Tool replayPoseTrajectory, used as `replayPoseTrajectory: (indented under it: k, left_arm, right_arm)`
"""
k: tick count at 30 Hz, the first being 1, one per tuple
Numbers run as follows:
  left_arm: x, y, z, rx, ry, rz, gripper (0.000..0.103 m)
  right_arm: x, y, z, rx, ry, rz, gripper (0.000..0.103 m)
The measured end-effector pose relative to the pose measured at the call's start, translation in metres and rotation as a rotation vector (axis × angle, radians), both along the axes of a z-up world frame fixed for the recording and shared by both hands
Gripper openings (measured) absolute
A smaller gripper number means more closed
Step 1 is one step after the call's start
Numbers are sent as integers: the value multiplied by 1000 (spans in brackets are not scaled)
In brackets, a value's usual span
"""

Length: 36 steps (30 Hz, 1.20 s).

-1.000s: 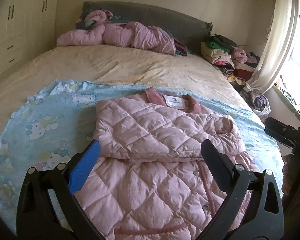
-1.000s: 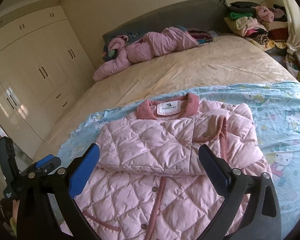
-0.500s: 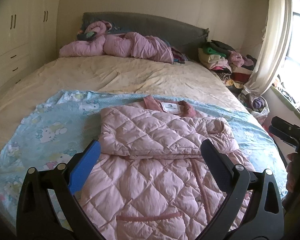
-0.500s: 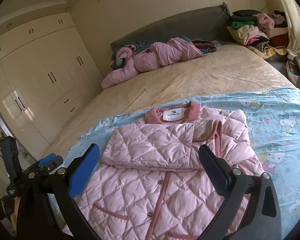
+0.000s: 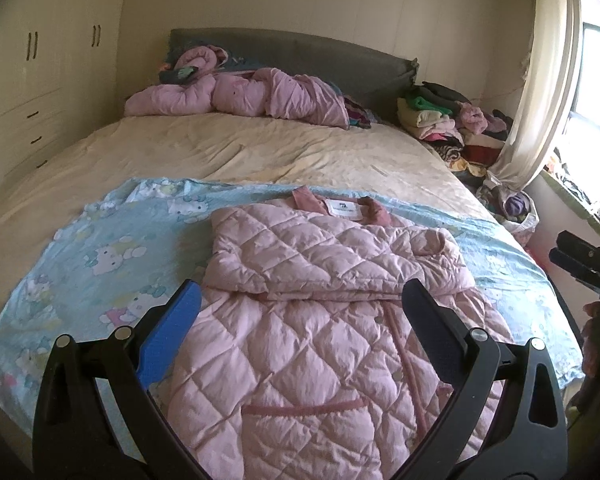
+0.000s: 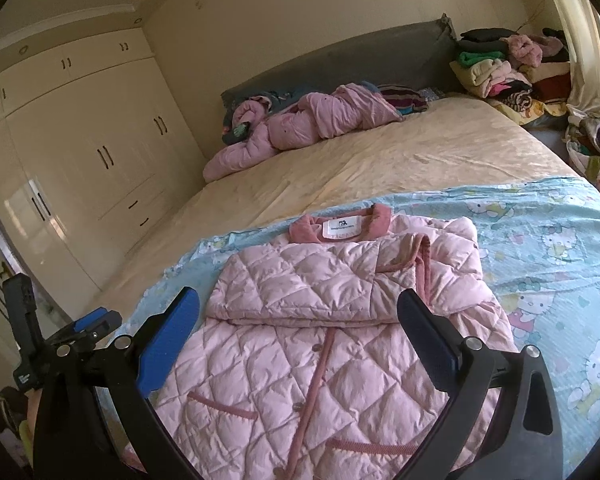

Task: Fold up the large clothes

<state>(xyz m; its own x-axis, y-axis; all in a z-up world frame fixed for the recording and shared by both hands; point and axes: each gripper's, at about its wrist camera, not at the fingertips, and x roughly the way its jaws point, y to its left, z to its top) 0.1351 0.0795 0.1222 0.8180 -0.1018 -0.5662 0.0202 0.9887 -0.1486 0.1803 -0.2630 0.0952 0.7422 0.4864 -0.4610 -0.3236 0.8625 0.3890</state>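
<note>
A pink quilted jacket (image 5: 320,320) (image 6: 332,344) lies front up on a light blue cartoon-print sheet (image 5: 112,256) (image 6: 560,248) at the foot of the bed. Both sleeves are folded across its chest, and the collar with a white label points toward the headboard. My left gripper (image 5: 302,300) hovers open above the jacket's lower half, nothing between its fingers. My right gripper (image 6: 298,308) is also open and empty over the same area. Each gripper shows at the edge of the other's view: the right one (image 5: 580,264), the left one (image 6: 88,328).
The bed's cream cover (image 5: 240,152) stretches to a grey headboard (image 5: 300,56), where another pink padded garment (image 5: 240,96) is heaped. A pile of folded clothes (image 5: 448,120) sits right of the bed by a curtain (image 5: 540,80). Cream wardrobes (image 6: 80,140) line the left wall.
Both grippers have pulled back and risen from the jacket, so more of its lower half and the room shows. The jacket has not moved.
</note>
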Motion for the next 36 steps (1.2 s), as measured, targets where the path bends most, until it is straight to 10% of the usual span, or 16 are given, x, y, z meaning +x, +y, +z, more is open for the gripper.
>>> replayPoseTrajectory:
  k: [36]
  left_arm:
    - [-58, -4, -54, 145, 124, 14, 94]
  right_arm:
    - [-64, -28, -38, -55, 59, -12, 99]
